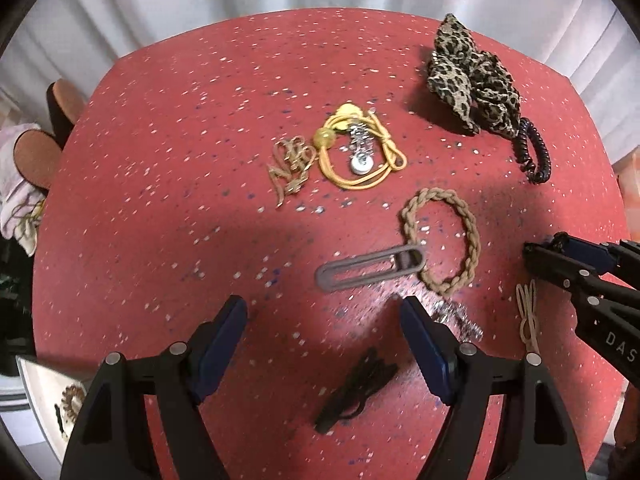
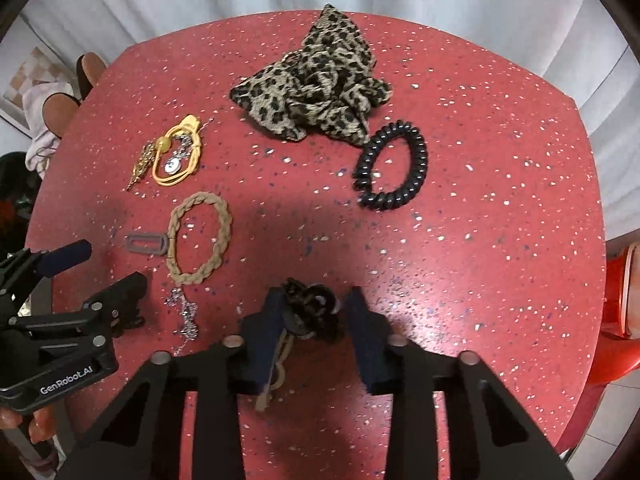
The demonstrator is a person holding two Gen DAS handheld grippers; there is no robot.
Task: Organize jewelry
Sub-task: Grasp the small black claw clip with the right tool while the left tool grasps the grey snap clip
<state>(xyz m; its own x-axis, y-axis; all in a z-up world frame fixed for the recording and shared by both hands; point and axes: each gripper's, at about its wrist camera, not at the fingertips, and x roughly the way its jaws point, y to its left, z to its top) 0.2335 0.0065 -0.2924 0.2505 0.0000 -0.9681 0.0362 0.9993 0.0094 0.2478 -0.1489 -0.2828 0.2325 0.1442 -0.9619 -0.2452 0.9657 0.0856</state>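
Observation:
On the red speckled table (image 1: pixel 160 200), my left gripper (image 1: pixel 324 316) stands open over a black hair tie (image 1: pixel 356 388), its fingers wide of it. Ahead lie a grey clip (image 1: pixel 370 266), a braided tan tie (image 1: pixel 444 240), a yellow tie with a silver pendant (image 1: pixel 360 152) and a gold piece (image 1: pixel 292 164). My right gripper (image 2: pixel 316 312) points down, its pads closed against a dark claw clip (image 2: pixel 308 308). A cream elastic (image 2: pixel 280 360) lies under its left finger. A leopard scrunchie (image 2: pixel 316 80) and a black coil tie (image 2: pixel 396 164) lie beyond.
A silver chain (image 2: pixel 184 312) lies between the two grippers. A white tray (image 1: pixel 44 392) holding small pieces sits off the table's left front edge. Sandals (image 1: pixel 60 120) lie on the floor at left, a red chair (image 2: pixel 620 300) stands at right, and white curtains hang behind.

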